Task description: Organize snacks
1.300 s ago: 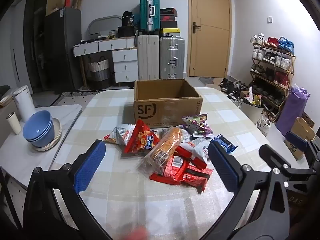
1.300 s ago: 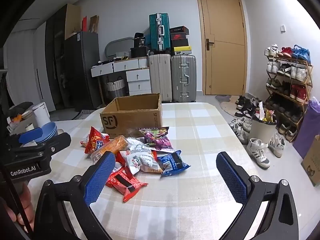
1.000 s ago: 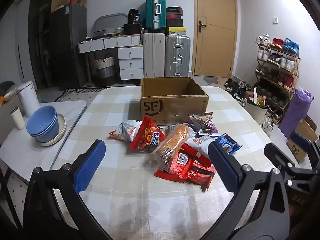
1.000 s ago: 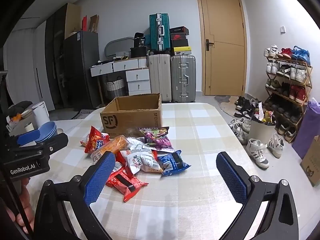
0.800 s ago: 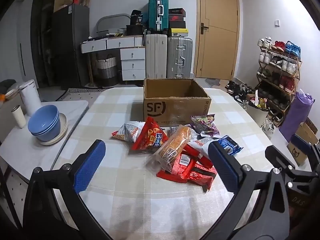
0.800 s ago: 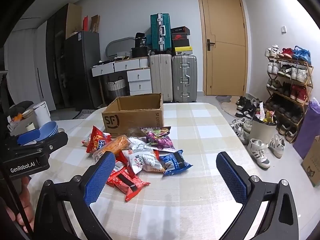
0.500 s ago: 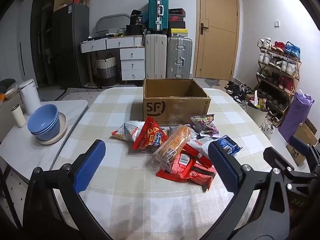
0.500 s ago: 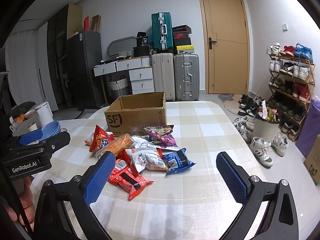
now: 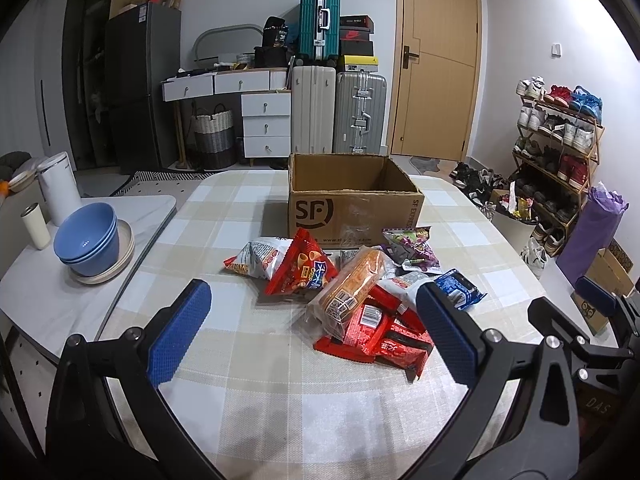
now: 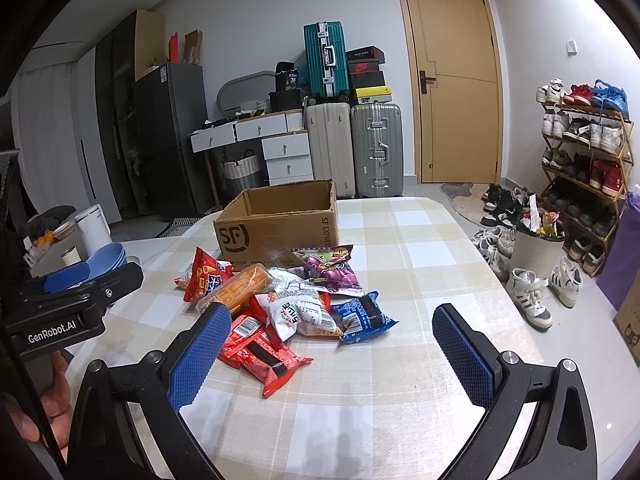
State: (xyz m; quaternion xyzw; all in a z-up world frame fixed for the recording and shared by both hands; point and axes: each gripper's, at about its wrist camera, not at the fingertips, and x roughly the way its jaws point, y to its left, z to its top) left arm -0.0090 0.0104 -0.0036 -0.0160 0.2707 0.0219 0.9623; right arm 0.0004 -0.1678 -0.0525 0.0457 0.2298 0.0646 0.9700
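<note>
A pile of snack packets lies on the checked tablecloth in front of an open cardboard SF box [image 9: 352, 208] [image 10: 276, 228]. The pile holds a red chip bag [image 9: 302, 270], an orange biscuit pack [image 9: 352, 286] [image 10: 240, 286], red bars [image 9: 380, 332] [image 10: 260, 350], a purple bag [image 9: 414, 248] [image 10: 330, 270], a white bag [image 10: 304, 312] and a blue packet [image 9: 458, 288] [image 10: 362, 318]. My left gripper [image 9: 312, 336] is open and empty, near side of the pile. My right gripper [image 10: 328, 344] is open and empty, to the pile's right.
Stacked blue bowls on a plate [image 9: 90, 236], a white cup [image 9: 36, 226] and a white canister [image 9: 60, 186] stand on a side table at left. Suitcases [image 9: 340, 108], drawers, a door and a shoe rack [image 9: 560, 152] stand beyond the table.
Both grippers have drifted slightly toward the snack pile; the views have shifted a little. Nothing was taken hold of and both stay open.
</note>
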